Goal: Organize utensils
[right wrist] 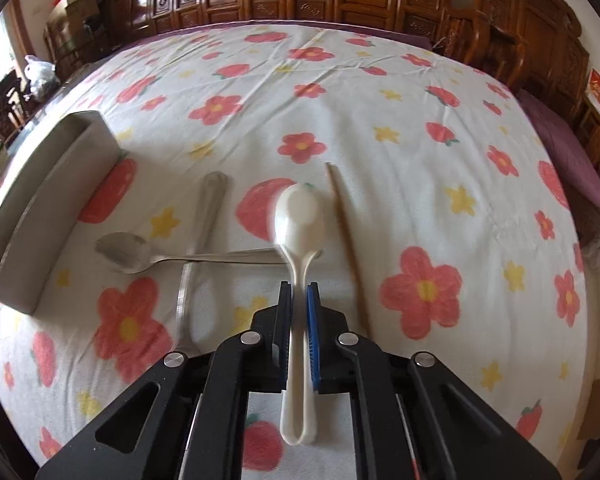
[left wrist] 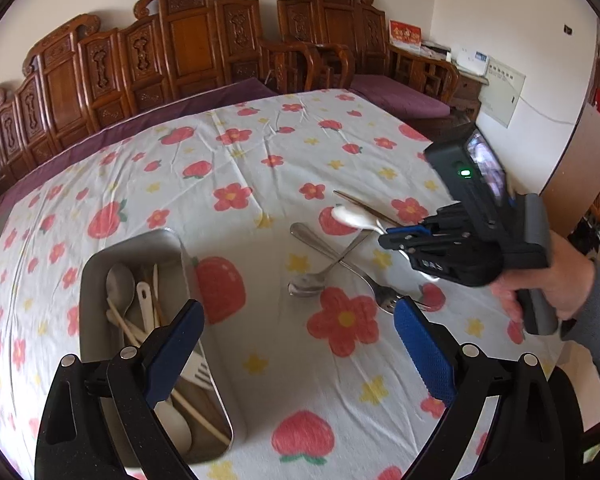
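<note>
My right gripper is shut on the handle of a white plastic spoon, whose bowl points away over the cloth. The left wrist view shows that gripper in a person's hand at the right, with the white spoon sticking out to the left. A metal spoon and a metal fork lie crossed on the cloth. One wooden chopstick lies to their right. My left gripper hangs open and holds nothing, beside a grey metal tray with several utensils in it.
The table is covered by a white cloth printed with red flowers and strawberries. Carved wooden chairs with purple cushions stand along its far side. The tray sits near the table's left edge.
</note>
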A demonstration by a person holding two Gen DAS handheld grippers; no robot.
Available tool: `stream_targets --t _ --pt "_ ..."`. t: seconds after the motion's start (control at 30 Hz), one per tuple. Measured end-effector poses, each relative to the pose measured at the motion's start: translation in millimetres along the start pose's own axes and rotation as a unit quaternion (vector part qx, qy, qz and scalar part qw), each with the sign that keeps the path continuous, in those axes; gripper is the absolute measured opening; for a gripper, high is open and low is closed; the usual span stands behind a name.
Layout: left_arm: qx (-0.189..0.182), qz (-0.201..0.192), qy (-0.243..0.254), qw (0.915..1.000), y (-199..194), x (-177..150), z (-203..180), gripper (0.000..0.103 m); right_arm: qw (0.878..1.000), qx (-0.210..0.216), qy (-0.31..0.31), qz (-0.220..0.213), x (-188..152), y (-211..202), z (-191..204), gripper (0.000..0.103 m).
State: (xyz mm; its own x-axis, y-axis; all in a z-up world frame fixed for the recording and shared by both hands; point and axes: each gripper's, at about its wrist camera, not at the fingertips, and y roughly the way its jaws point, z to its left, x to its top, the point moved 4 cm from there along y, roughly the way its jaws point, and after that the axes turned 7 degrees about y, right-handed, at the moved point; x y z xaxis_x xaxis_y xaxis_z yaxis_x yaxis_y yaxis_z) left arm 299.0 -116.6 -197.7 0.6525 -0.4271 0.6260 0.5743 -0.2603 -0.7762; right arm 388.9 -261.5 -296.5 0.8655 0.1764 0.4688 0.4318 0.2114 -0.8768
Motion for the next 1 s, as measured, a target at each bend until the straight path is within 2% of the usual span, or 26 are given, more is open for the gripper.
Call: stream_targets --t 0.27,0.47,0.57,0.73,0.8,1.0 --pt "-0.004 0.026 0.044 0.9987 26 23 -8 0.092 0.998 0.009 0.053 -0.038 -18 -56 -4 0.009" --pt "-0.011 0.054 0.082 0.9951 54 24 -17 0.092 0.994 0.0 0.09 -0.054 -50 -94 -16 0.009" --pt "-0.013 0.073 0.099 0.9924 67 22 -19 0.081 0.993 0.0 0.105 -0.057 -62 -104 -21 0.009" --pt "-0.008 0.087 0.119 0.9891 81 18 -20 0.075 0.991 0.007 0.117 -0.062 -77 -115 -19 0.009" --pt "-0.013 0.09 0.121 0.9884 83 17 -20 0.067 0.991 0.01 0.118 -0.066 -80 -118 -17 0.009" --pt "-0.023 0.112 0.138 0.9838 96 13 -25 0.065 0.991 0.018 0.112 -0.067 -82 -122 -12 0.009"
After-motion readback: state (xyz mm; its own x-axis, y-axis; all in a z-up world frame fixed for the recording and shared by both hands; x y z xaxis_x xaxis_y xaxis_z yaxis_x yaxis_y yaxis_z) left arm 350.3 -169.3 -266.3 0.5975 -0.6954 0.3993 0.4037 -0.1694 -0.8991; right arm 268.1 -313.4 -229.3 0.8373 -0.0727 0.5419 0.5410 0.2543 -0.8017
